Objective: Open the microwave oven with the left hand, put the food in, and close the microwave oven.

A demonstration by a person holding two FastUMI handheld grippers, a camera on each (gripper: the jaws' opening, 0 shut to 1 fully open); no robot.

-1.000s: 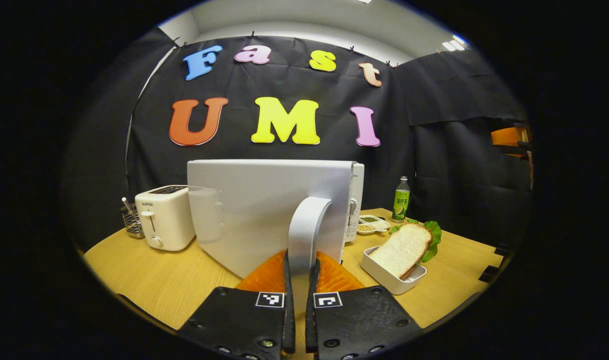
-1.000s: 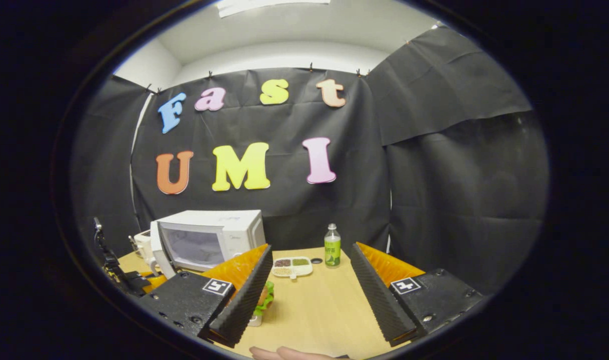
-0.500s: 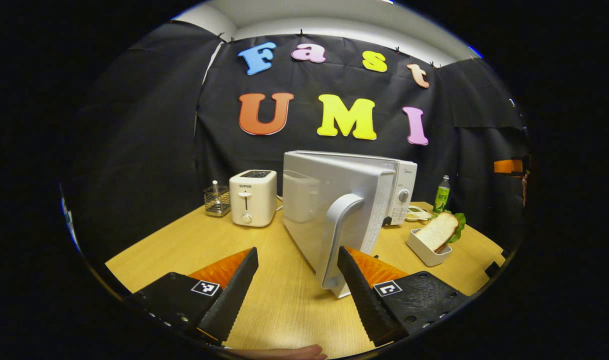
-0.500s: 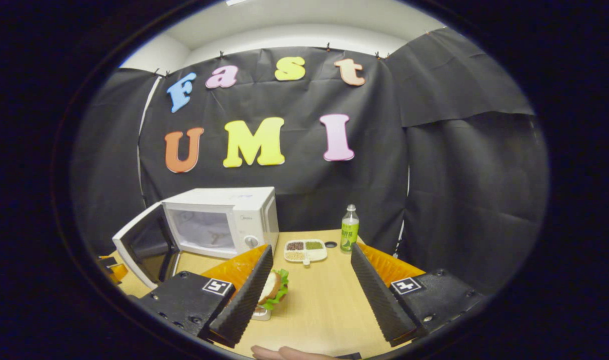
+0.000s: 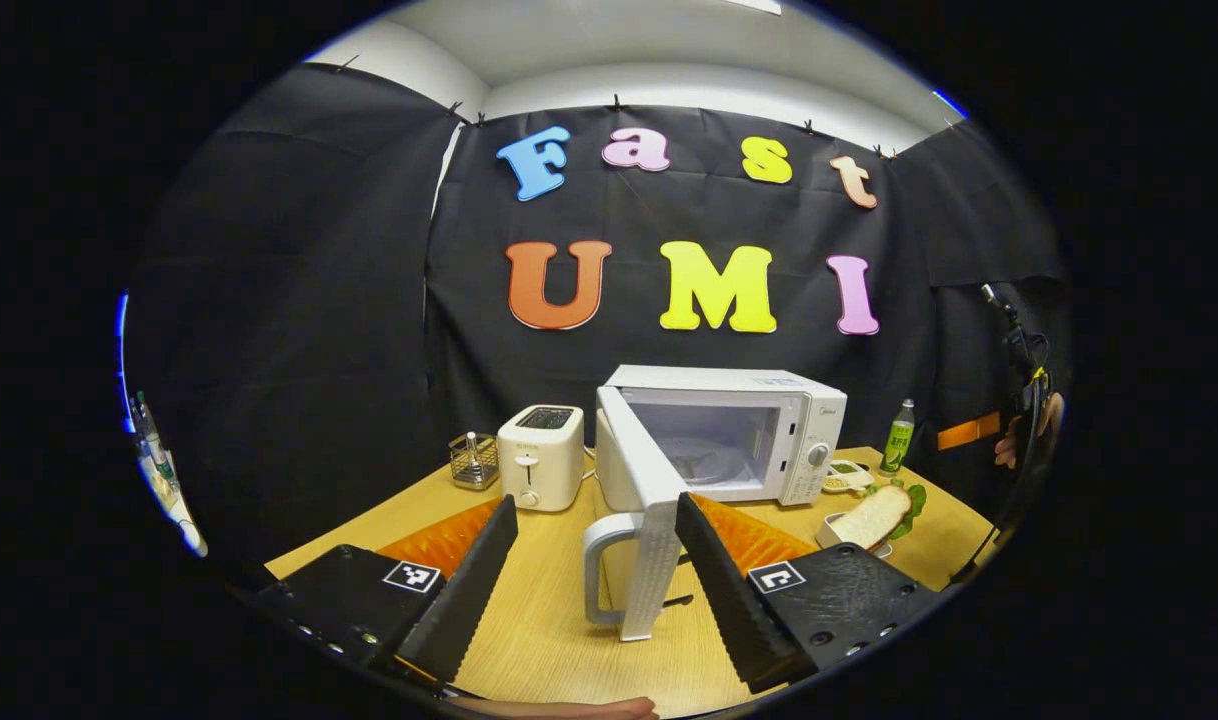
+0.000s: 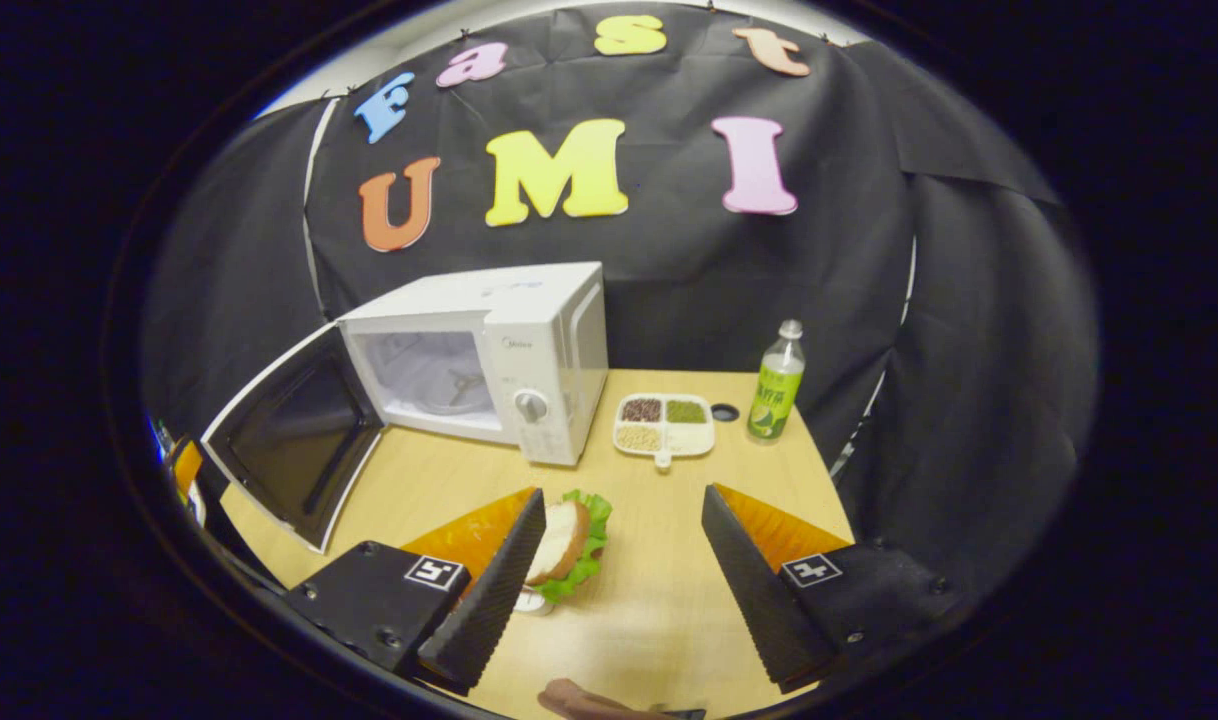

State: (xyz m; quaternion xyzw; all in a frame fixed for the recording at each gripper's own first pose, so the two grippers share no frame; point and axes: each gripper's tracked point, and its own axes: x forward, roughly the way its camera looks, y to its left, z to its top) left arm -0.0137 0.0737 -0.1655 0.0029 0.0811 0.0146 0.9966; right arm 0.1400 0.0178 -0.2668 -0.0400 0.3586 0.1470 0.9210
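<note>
The white microwave (image 5: pixel 769 435) (image 6: pixel 559 340) stands at the back of the wooden table with its door (image 5: pixel 641 520) (image 6: pixel 294 440) swung wide open and the cavity (image 6: pixel 424 370) bare. My left gripper (image 5: pixel 594 600) is open just in front of the door's edge and handle (image 5: pixel 597 570), touching neither. The food, a slice of bread on lettuce in a small white box (image 5: pixel 874 518) (image 6: pixel 566 545), sits right of the microwave. My right gripper (image 6: pixel 619 590) is open above the table, and its left finger hides part of the box. That gripper (image 5: pixel 1019 400) also appears far right.
A white toaster (image 5: pixel 539 455) and a wire utensil basket (image 5: pixel 472 460) stand left of the microwave. A divided snack tray (image 6: pixel 664 425), a green bottle (image 6: pixel 774 385) and a dark cap (image 6: pixel 726 411) lie to its right. Bare table (image 6: pixel 659 620) lies between my right fingers.
My left gripper let go of the door handle, opened and drew back. The door swung fully open. My right gripper tilted down toward the table, nearer the food.
</note>
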